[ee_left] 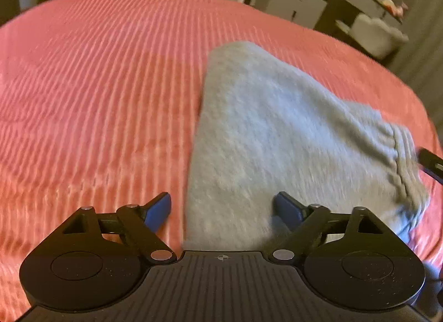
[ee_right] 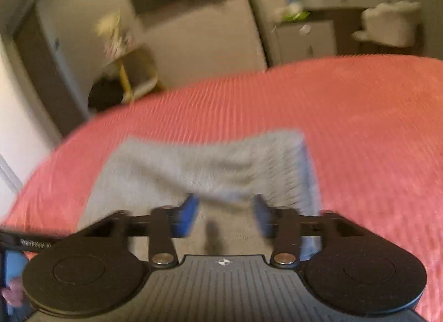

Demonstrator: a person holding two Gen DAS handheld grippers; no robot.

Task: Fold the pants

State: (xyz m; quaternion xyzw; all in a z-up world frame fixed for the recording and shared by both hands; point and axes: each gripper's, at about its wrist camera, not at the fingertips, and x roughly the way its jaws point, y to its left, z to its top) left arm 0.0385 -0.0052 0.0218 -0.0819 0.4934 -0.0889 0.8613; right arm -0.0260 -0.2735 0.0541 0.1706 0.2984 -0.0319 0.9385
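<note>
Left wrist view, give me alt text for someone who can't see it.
Folded grey pants lie on a ribbed pink bedspread. The left gripper hangs over their near left edge, its blue fingers spread wide and holding nothing. Blurred bedroom furniture sits behind.

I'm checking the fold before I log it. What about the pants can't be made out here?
- Near edge of the grey pants: left wrist view, hidden behind the left gripper body.
- Layer count and fold neatness: right wrist view, motion blur.
- Whether the right gripper fingers touch the cloth: blurred.
- Waistband end: left wrist view, near the right edge, smeared.
</note>
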